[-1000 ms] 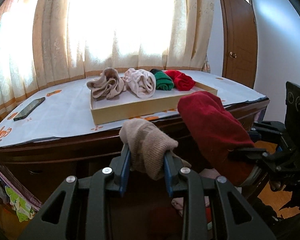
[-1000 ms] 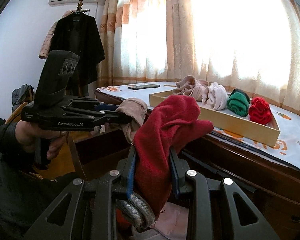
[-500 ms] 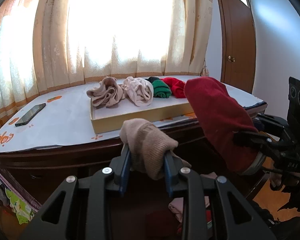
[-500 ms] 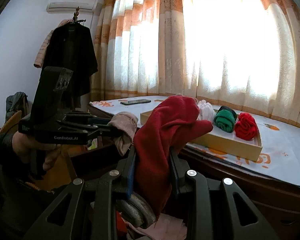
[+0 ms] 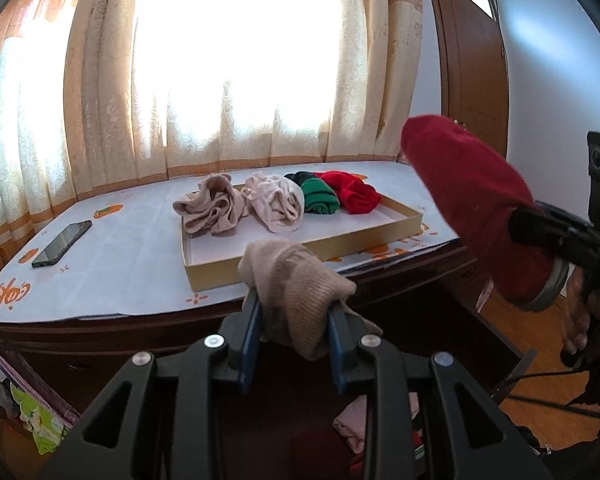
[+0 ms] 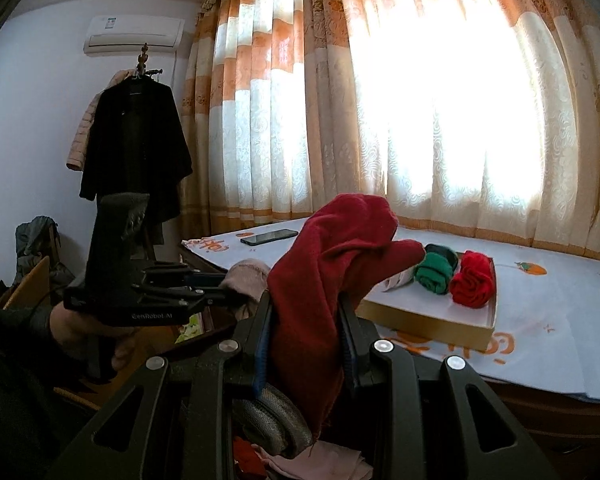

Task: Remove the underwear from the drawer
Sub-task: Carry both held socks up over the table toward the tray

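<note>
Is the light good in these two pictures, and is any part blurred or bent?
Left wrist view: the curtained window is blown out to white, the dark red garment slightly blurred. Right wrist view: same window glare, dim foreground, black corners, fisheye curving the curtains.

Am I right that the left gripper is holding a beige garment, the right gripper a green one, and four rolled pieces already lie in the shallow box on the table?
Not quite: the right gripper holds a dark red garment, not a green one, as the right wrist view shows. The left gripper does hold the beige garment, and four pieces lie in the box.
</note>
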